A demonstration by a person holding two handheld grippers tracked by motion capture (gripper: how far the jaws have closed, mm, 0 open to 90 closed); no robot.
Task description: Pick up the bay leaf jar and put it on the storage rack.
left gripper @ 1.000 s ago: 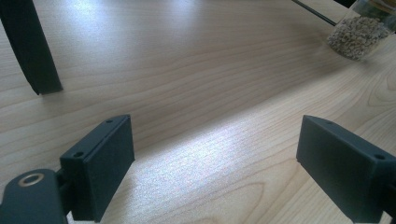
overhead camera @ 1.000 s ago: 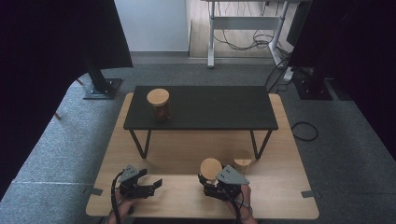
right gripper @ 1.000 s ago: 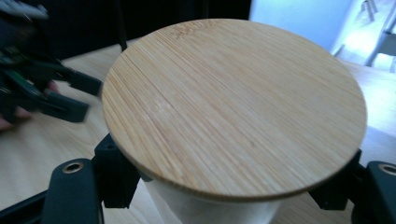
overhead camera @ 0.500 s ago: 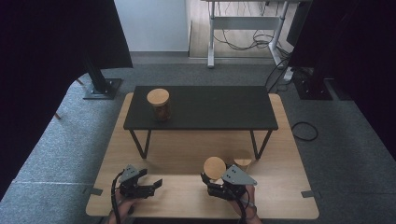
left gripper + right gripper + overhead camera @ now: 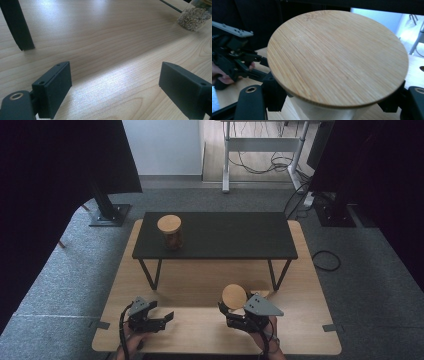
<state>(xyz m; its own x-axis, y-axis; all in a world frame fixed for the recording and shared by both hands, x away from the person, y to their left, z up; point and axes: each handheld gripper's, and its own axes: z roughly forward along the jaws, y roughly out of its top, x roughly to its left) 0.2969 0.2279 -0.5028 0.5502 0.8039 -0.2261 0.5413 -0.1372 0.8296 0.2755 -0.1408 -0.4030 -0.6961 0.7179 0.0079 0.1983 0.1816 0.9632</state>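
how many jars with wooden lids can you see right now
2. One jar stands on the black low table, toward its left end. The other jar is gripped in the right gripper above the near edge of the wooden table. None seems hidden.

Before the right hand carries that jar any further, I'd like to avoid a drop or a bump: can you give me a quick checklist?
1. Grip: right gripper is shut on the jar with the bamboo lid, jaws on either side of the body below the lid: ok.
2. Lid seated: looks flat on the jar: ok.
3. Left gripper is open, nothing between its jaws, apart from the jar: ok.
4. Black raised shelf has bare room right of the other jar: ok.
5. Jar clear of the wooden table: cannot tell.
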